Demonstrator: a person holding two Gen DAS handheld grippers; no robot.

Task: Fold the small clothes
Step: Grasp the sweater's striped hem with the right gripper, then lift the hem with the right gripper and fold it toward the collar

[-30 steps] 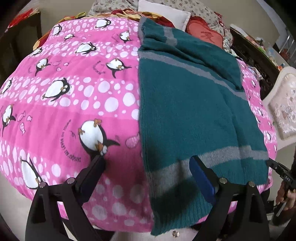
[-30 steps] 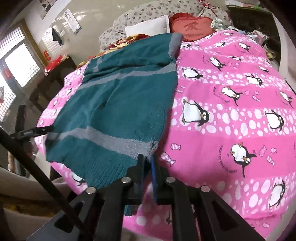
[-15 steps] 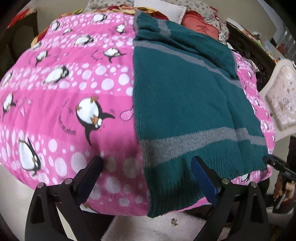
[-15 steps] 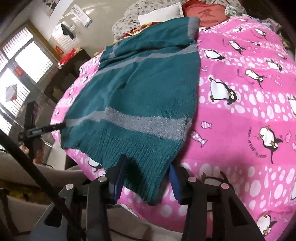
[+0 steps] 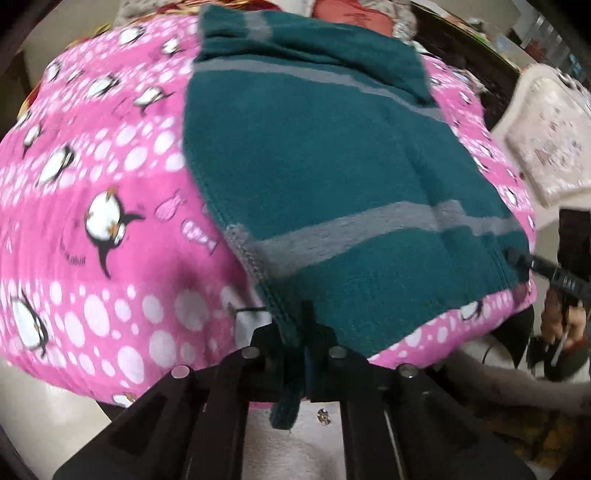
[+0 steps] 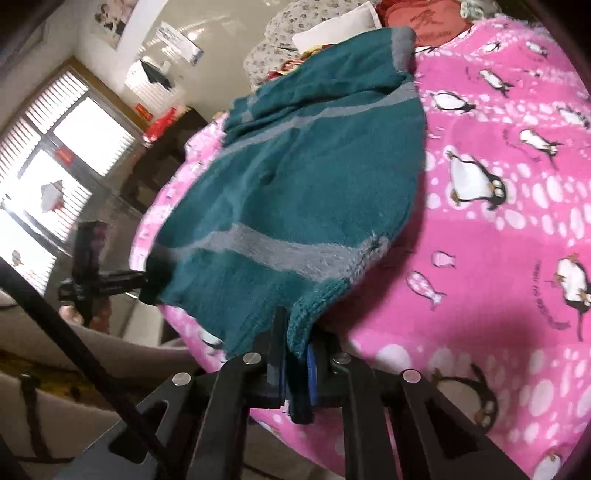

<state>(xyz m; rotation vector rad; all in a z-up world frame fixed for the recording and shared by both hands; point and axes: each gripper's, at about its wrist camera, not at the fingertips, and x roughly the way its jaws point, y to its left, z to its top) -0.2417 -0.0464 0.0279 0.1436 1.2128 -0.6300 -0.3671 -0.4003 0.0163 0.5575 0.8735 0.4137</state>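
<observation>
Left tool: clenched on sweater hem corner, 6 o'clock.
Right tool: clenched on the opposite hem corner, apparently.
Sweater: flat on penguin blanket, hem at bed edge.

One teal sweater with three grey stripes, on one pink penguin blanket. Two grippers at sweater's hem: left gripper, right gripper. One red cushion beyond sweater.

Each camera sits just behind its own claw and looks forward and down, very near the bed edge. Both views share the teal sweater on the pink blanket, seen from opposite hem corners.
</observation>
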